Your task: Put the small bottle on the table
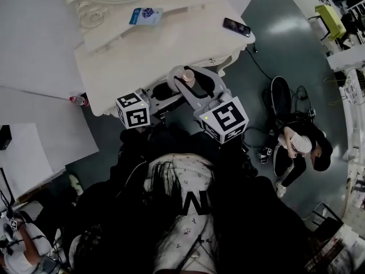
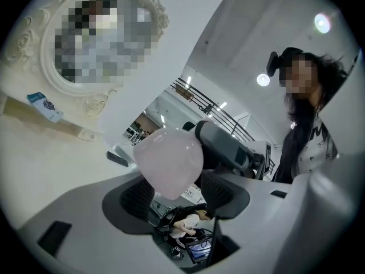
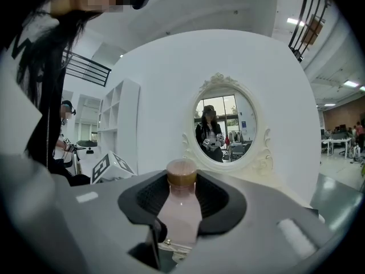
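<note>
The small bottle is pale pink with a brown cap. My right gripper is shut on it, and its dark pads press the bottle's sides in the right gripper view. The bottle hangs in the air just off the front edge of the cream dressing table. My left gripper sits close to the left of it, jaws open. In the left gripper view the bottle's rounded base floats just ahead of those jaws, with the right gripper's grey finger behind it.
On the table lie a dark phone and a blue card, under an oval mirror. A red-capped bottle lies on the floor at the left. A person sits on the floor at the right among cables.
</note>
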